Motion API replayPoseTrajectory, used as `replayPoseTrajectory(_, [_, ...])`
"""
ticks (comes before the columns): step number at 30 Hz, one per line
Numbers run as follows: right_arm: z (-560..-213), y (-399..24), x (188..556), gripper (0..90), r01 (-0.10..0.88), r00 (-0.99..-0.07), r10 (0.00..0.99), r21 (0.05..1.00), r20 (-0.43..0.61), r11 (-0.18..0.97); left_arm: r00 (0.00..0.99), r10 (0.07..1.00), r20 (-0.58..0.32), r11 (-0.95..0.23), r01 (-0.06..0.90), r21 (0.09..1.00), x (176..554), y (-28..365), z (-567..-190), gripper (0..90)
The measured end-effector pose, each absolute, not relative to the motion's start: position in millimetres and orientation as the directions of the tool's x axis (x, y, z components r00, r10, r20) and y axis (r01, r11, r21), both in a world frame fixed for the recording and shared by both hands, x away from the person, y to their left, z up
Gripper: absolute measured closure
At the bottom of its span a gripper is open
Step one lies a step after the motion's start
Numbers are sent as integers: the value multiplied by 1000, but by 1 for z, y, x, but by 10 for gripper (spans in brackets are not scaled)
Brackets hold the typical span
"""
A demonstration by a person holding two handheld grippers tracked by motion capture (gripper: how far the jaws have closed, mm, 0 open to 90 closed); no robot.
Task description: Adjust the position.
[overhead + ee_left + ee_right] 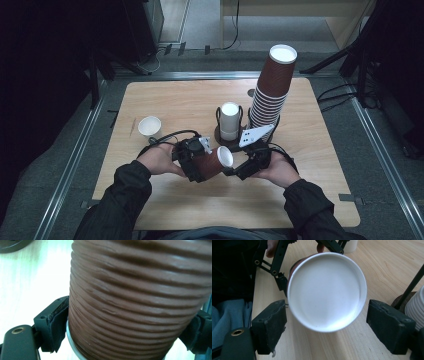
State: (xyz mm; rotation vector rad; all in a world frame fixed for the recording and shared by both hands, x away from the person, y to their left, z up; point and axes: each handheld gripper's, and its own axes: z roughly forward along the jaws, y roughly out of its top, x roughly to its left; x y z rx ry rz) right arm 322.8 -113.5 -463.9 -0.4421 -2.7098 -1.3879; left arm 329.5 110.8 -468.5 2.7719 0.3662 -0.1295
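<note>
From the high view I see a brown ribbed paper cup (212, 162) with a white inside lying on its side above the pale wooden desk (320, 150), near its front edge, its open mouth turned toward my right. My left fingers (200, 167) pinch it across its body, the left hand (159, 159) wrapped round the black gripper with the forearm coming up from below. My right fingers (239, 170) sit just beside the cup's mouth, the right hand (277, 170) low over the desk. Behind them stand a tall leaning stack of brown ribbed cups (270, 95), a white cup in a dark wire holder (230, 122) and a small white cup (149, 126) off to the left.

In the left gripper view the cup's (140, 297) corrugated, matt brown wall runs between the two padded black fingers (53, 327), which press on it from either side close to its narrow base.

In the right gripper view I look straight into the cup's (325, 290) round, smooth white interior and rolled rim. My right fingers (270, 325) are spread wide, one on each side of the mouth, clear of the rim.
</note>
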Motion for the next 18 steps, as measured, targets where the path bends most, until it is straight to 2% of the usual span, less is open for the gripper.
replayPoseTrajectory(10, [-465, -101, 320, 165, 268, -963, 187, 770, 194, 580, 965, 221, -143, -918, 255, 303, 328, 103, -474, 101])
replayPoseTrajectory(18, [-465, -100, 321, 228, 257, -966, 177, 766, 188, 590, 966, 212, -150, -916, 250, 315, 327, 102, -474, 96])
